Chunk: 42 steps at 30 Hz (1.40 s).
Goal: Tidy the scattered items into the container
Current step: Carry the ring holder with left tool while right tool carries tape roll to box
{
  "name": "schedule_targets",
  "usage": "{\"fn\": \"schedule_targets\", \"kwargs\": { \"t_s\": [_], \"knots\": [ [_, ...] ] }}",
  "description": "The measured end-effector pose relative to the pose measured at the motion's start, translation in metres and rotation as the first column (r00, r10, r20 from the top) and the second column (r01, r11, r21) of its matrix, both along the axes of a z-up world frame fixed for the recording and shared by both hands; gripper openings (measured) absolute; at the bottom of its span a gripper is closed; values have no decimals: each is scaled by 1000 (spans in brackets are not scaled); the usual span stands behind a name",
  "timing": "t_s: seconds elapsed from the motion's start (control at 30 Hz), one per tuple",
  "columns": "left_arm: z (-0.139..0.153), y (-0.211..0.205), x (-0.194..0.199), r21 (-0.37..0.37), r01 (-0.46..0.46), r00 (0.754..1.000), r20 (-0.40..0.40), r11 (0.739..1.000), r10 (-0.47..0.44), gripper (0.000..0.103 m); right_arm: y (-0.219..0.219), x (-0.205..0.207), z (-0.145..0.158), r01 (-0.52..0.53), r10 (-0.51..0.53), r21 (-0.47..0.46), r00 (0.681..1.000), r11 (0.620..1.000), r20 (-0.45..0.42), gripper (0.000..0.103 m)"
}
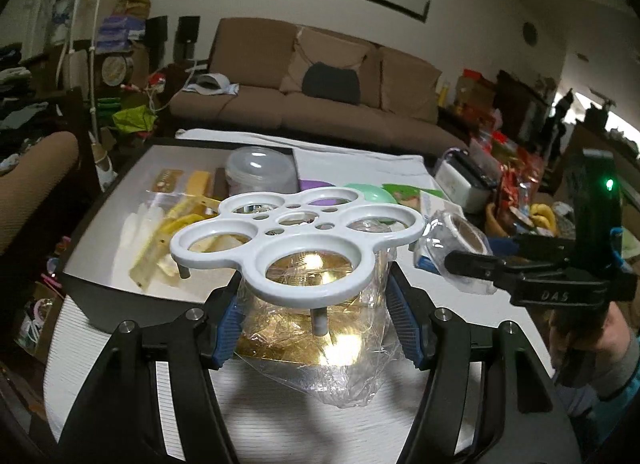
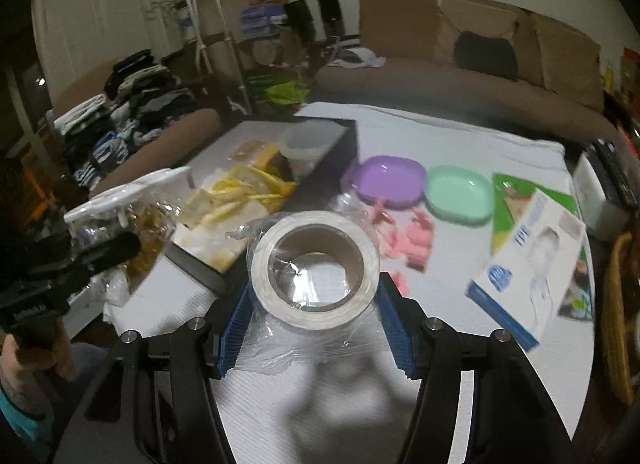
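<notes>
Left claw (image 1: 316, 328) is pinching a plastic-wrapped package (image 1: 320, 328): a white rack with round holes (image 1: 296, 244) on top, something gold and shiny underneath. Both blue pads are pressing into the wrap at its sides, and the package is riding clear of the tabletop (image 1: 120, 364).

Right claw (image 2: 314, 324) is gripping a roll of pale tape (image 2: 316, 268), also in clear wrap, pads against its two sides, core hole facing up. The roll is hanging above the white cloth at centre frame.

The container, a shallow black-walled tray (image 1: 96, 304), is sitting at centre left of the left view and upper left of centre in the right view. It is already holding yellow combs (image 1: 168, 232) and a clear lidded tub (image 1: 260, 171).

Still lying on the cloth, right half of the right view: purple dish (image 2: 388, 179), green dish (image 2: 460, 193), pink clips (image 2: 412, 240), blue-and-white box (image 2: 528, 260).

Judgement on the carry:
- Both loads are headed for the tray, so the two claws are likely converging; sending one in ahead of the other avoids a knock.
- The wrap is slippery and loose; holding pressure steady until each piece is over the tray floor.
- The rack is wide and top-heavy; keeping it level and clearing the near tray wall before lowering.
- Free floor seems to be at the tray's near end; aiming there, not onto the combs.
</notes>
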<state>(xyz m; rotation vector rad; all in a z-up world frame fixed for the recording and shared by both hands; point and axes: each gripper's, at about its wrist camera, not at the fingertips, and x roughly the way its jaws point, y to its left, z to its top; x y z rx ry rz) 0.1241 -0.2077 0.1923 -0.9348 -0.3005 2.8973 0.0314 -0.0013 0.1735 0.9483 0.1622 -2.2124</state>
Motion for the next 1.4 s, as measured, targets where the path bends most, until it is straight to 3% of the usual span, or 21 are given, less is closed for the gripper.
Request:
{"fn": "schedule_targets", "kwargs": {
  "t_s": [0.17, 0.33, 0.6, 0.8, 0.9, 0.97, 1.07, 1.17, 1.2, 1.27, 1.33, 1.4],
  "knots": [
    [10, -29, -9, -25, -51, 999, -14, 998, 50, 61, -50, -11, 15, -70, 70, -20, 998, 997, -2, 62],
    [13, -59, -26, -58, -102, 995, -25, 993, 101, 61, -107, -33, 11, -115, 116, -25, 992, 993, 40, 62],
    [-5, -102, -52, -38, -146, 989, 3, 989, 147, 61, -174, -62, -31, -147, 139, 74, 985, 986, 103, 62],
    [-24, -120, -60, -10, -158, 987, 20, 987, 158, 61, -190, -68, -65, -169, 148, 141, 978, 975, 145, 63],
    [-29, -127, -63, 0, -160, 987, 27, 987, 160, 61, -197, -62, -73, -213, 185, 177, 969, 961, 161, 68],
    [-32, -130, -64, 7, -160, 987, 30, 987, 160, 61, -198, -58, -72, -231, 202, 182, 965, 956, 168, 80],
    [-35, -131, -65, 16, -154, 988, 29, 988, 154, 61, -180, -52, -54, -198, 185, 112, 976, 974, 114, 84],
    [-35, -128, -64, 21, -143, 990, 20, 990, 142, 61, -160, -67, -32, -150, 163, -87, 970, 985, 182, 85],
    [-35, -126, -63, 24, -138, 990, 17, 990, 138, 61, -155, -76, -27, -126, 163, -164, 959, 978, 232, 87],
    [-37, -122, -62, 27, -127, 992, 9, 992, 127, 61, -145, -95, -23, -67, 199, -338, 906, 939, 374, 90],
    [-38, -116, -63, 22, -115, 993, 7, 993, 115, 61, -147, -105, -21, -29, 235, -417, 860, 908, 452, 91],
    [-38, -110, -64, 14, -99, 995, 6, 995, 99, 61, -153, -109, -20, -21, 236, -415, 848, 909, 475, 91]
  ]
}}
